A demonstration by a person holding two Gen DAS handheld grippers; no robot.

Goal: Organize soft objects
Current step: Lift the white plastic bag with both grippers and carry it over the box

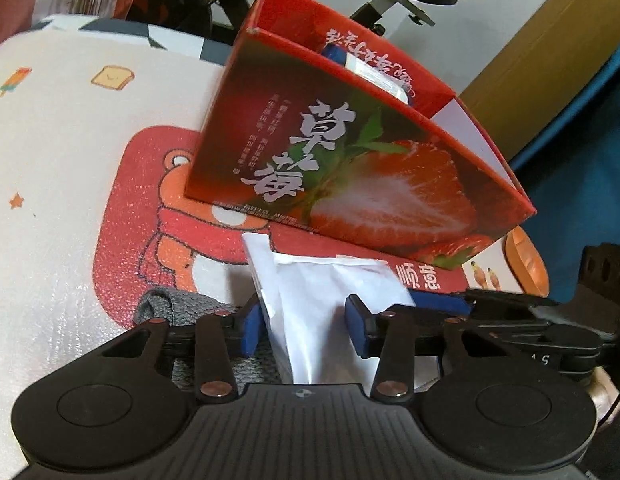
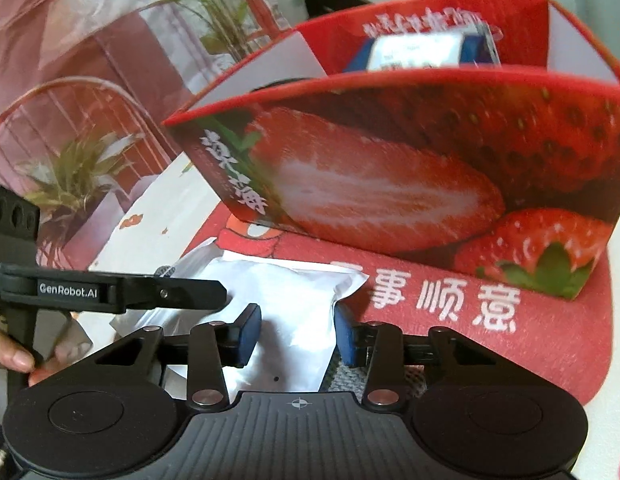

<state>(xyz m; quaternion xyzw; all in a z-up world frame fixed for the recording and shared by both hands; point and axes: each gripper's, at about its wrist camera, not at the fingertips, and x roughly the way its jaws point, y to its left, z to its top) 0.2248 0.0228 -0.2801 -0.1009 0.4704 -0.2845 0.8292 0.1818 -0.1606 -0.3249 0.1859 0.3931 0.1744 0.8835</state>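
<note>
Only the left wrist view shows a grey cloth point(image 1: 178, 304) at lower left, while both the left gripper point(image 1: 306, 326) and right gripper point(image 2: 296, 334) clamp the white soft packet point(image 2: 286, 312) lying mid-frame before the strawberry box point(image 1: 350, 160).

1. Lighting: even, moderately bright indoor light; shadows soft.
2. Glare: mild sheen on the strawberry box point(image 1: 350, 168).
3. Right wrist view: noticeably motion-blurred.
4. Edges: strong fisheye bending, dark corners.

A white soft packet point(image 1: 310, 300) lies crumpled on the red mat before the open strawberry box point(image 1: 350, 168), which holds a blue-white pack point(image 2: 426, 50).
</note>
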